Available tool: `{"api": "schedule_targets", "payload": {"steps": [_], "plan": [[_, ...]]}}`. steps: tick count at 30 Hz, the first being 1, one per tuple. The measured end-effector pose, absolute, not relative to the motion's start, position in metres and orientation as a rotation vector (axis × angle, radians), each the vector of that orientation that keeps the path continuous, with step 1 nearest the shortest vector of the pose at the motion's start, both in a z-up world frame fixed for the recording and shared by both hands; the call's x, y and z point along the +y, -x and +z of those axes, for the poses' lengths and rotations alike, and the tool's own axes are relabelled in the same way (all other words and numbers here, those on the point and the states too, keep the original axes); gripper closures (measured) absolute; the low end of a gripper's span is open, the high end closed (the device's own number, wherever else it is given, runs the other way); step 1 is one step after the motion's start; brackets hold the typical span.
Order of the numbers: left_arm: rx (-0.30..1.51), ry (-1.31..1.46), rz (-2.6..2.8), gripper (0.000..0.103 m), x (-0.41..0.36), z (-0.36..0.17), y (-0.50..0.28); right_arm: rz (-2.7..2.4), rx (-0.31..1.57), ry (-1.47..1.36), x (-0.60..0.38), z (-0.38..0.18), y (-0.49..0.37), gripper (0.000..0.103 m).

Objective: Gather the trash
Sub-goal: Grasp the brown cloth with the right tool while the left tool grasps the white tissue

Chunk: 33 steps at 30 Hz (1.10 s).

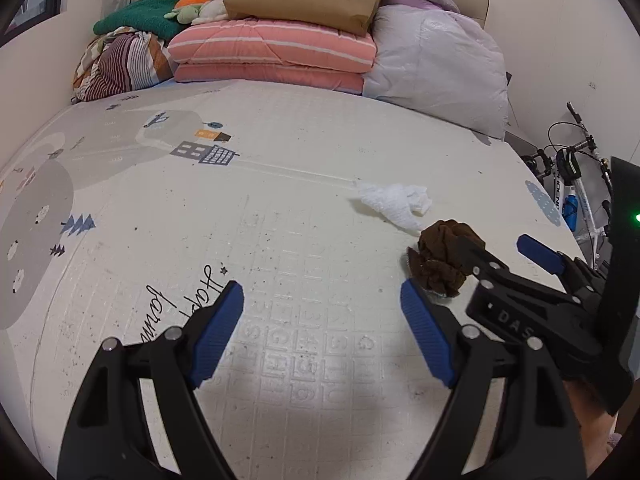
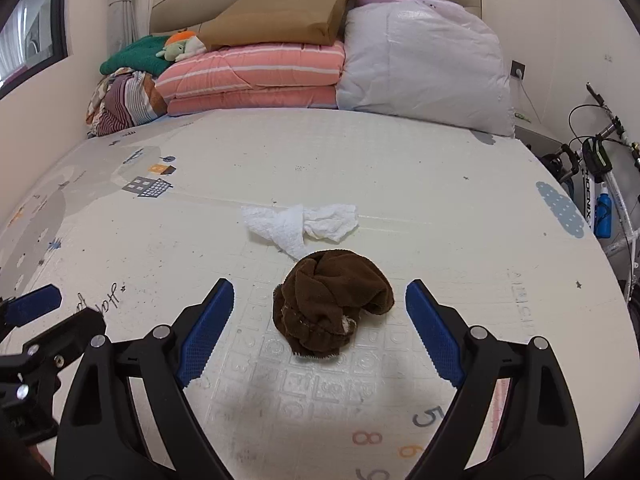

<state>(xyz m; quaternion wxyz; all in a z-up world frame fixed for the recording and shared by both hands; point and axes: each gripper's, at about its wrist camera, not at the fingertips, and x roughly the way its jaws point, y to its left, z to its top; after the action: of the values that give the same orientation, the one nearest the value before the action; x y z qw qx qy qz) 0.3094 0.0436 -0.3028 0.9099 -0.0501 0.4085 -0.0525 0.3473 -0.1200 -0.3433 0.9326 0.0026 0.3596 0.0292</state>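
Note:
A crumpled white tissue [image 2: 304, 224] lies on the cream play mat [image 2: 440, 200]. Just in front of it sits a balled-up brown cloth [image 2: 332, 304]. My right gripper [image 2: 320, 286] hangs open just above the mat. The brown cloth shows between its blue pads [image 2: 208, 328] and neither pad touches it. In the left wrist view the tissue [image 1: 396, 202] and brown cloth [image 1: 444, 260] lie to the right. The right gripper [image 1: 490, 242] reaches in beside the cloth there. My left gripper [image 1: 320, 288] is open over bare mat, with nothing between its fingers. It also shows at the left edge of the right wrist view [image 2: 78, 304].
Folded pink quilts [image 2: 256, 76], a brown paper bag [image 2: 276, 12], a grey pillow [image 2: 424, 64] and striped bedding [image 2: 124, 100] are piled against the headboard at the back. A bicycle [image 2: 600, 184] stands off the mat's right edge. A wall runs along the left.

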Motion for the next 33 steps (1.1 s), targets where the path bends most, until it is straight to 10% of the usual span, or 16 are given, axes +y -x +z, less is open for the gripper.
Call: {"api": "schedule_targets", "payload": {"steps": [6, 13, 33], "plan": [[0.882, 0.092, -0.111, 0.022, 0.042, -0.323, -0.316, 0.013, 0.822, -0.026, -0.119, -0.379, -0.377, 0.024], [0.932, 0.08, -0.124, 0.022, 0.033, -0.336, -0.323, 0.036, 0.844, -0.047, -0.13, -0.381, -0.382, 0.056], [0.893, -0.067, -0.207, 0.022, -0.056, -0.345, -0.457, 0.019, 0.749, -0.027, -0.21, -0.356, -0.429, 0.058]]}}
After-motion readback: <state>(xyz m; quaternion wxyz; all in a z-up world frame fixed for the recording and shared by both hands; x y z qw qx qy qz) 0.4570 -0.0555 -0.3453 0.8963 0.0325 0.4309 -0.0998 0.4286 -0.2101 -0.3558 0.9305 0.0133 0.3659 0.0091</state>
